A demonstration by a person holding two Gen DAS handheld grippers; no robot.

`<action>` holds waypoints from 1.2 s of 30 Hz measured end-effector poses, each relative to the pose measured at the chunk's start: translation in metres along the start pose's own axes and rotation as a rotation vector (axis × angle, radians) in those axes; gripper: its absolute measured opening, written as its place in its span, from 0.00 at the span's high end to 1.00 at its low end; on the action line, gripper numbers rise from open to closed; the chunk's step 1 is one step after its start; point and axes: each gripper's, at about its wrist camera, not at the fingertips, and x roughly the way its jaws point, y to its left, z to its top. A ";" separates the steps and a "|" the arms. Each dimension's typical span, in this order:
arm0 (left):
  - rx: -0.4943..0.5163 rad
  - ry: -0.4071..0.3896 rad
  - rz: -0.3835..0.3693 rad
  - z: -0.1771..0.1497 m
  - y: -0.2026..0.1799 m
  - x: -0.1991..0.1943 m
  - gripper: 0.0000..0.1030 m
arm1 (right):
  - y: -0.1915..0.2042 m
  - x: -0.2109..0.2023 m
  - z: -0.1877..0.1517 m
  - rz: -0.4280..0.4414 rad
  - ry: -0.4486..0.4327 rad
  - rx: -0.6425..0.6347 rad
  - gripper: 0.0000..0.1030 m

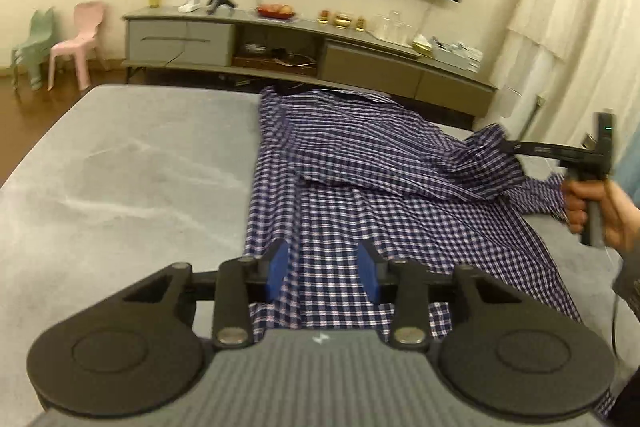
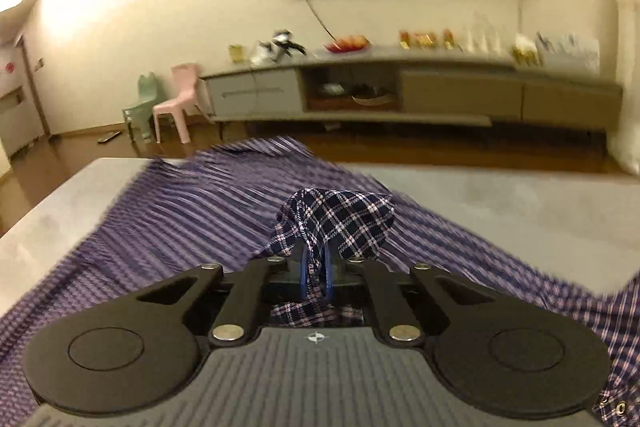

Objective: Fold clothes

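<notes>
A blue and white checked shirt (image 1: 360,179) lies spread along the grey bed (image 1: 120,167). My left gripper (image 1: 323,269) is open, its blue pads (image 1: 276,267) hovering over the shirt's near hem. My right gripper (image 2: 316,267) is shut on a bunched sleeve or edge of the shirt (image 2: 340,215) and holds it lifted above the rest of the fabric. In the left wrist view the right gripper (image 1: 508,147) shows at the right, pulling that part of the shirt up off the bed.
A long grey TV cabinet (image 1: 280,43) with small items stands against the far wall. A pink chair (image 1: 76,43) and a green chair (image 1: 30,47) stand at the left. The bed's grey surface (image 2: 500,203) extends left and right of the shirt.
</notes>
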 end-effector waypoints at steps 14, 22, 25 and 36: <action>-0.385 0.047 -0.317 -0.025 0.048 0.000 0.32 | 0.282 -0.060 -0.096 0.296 0.057 -0.488 0.94; -0.342 0.116 -0.198 -0.041 0.048 0.020 0.36 | 0.296 -0.033 -0.120 0.232 0.232 -0.594 0.92; -0.294 0.090 -0.138 -0.039 0.045 0.017 0.36 | 0.282 -0.031 -0.115 0.277 0.298 -0.535 0.88; -0.247 0.081 -0.091 -0.030 0.037 0.039 0.36 | 0.208 0.058 -0.042 0.144 0.233 0.033 0.25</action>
